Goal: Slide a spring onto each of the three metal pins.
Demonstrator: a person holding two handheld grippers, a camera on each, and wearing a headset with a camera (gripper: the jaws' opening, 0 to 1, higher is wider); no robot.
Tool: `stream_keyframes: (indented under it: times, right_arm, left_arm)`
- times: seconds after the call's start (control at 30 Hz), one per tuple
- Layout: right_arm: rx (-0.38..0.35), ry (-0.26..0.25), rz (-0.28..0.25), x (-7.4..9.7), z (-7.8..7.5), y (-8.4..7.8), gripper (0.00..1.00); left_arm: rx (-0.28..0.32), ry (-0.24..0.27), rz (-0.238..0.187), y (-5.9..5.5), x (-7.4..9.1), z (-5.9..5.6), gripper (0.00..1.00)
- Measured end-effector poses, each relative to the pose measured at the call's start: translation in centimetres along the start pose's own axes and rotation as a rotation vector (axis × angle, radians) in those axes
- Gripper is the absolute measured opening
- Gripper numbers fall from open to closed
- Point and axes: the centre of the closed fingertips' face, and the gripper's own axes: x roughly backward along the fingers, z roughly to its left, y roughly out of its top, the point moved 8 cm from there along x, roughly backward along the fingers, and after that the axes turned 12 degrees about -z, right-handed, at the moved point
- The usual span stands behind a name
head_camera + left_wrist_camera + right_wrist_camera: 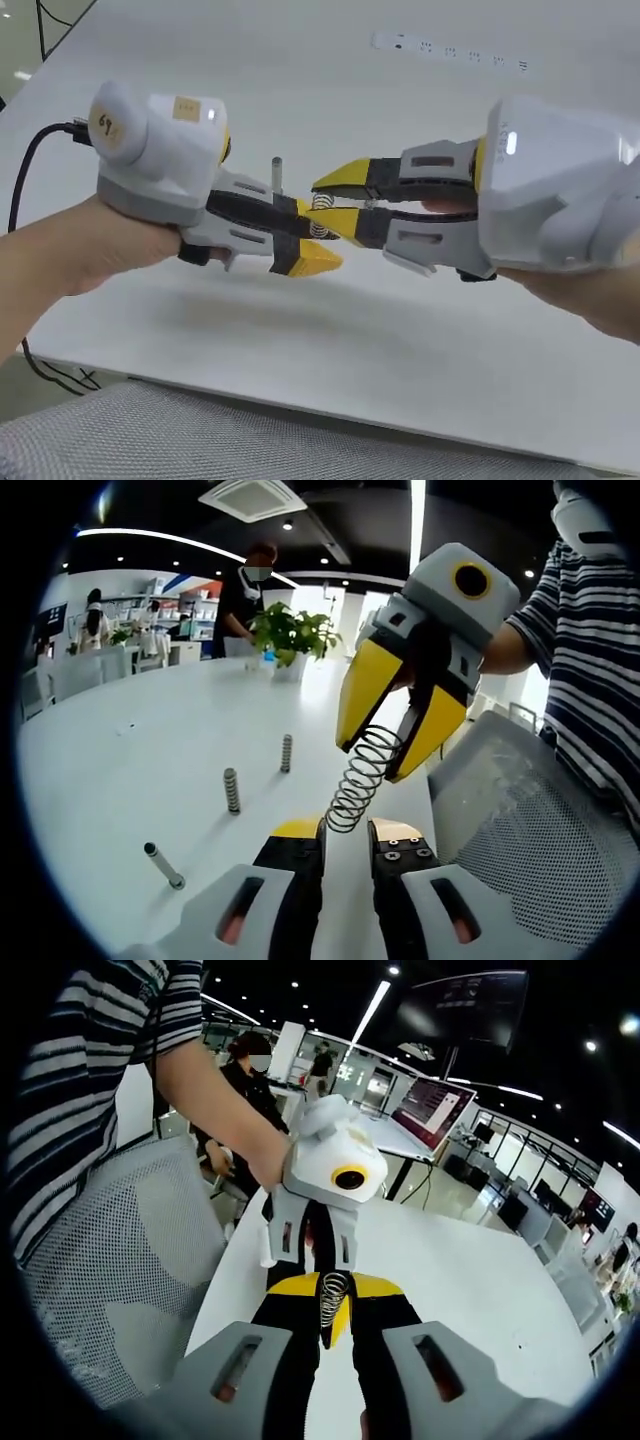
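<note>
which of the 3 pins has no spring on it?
The bare pin nearest the left gripper: smooth metal, nothing on it. The middle pin and the far pin are both coil-covered.

Spring [321, 214] — both ends hidden inside jaws
</note>
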Motion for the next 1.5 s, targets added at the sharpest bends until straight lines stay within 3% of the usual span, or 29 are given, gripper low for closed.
stream_keyframes:
  times: [0.37,0.7,0.93,1.27,1.5]
  right_arm:
    - [-0.001,0.002,-0.003,-0.3,-0.2,0.2,0.11]
    - [-0.050,-0.026,-0.010,-0.7,-1.6,-0.4,0.12]
    - [-0.081,-0.042,-0.006,-0.7,-2.0,-0.9,0.12]
    - [-0.109,-0.071,0.006,-0.7,-2.9,-2.0,0.12]
    - [-0.123,-0.083,0.015,-1.1,-3.3,-2.5,0.12]
  left_arm:
    - [0.016,0.034,0.003,-0.2,0.8,0.2,0.16]
    - [0.021,0.131,-0.005,-0.7,2.8,1.0,0.26]
    - [0.016,0.205,-0.021,-1.1,4.3,1.7,0.40]
    - [0.000,0.372,-0.026,-2.7,7.5,2.5,0.68]
    - [-0.041,0.421,-0.065,-2.7,9.0,2.8,0.87]
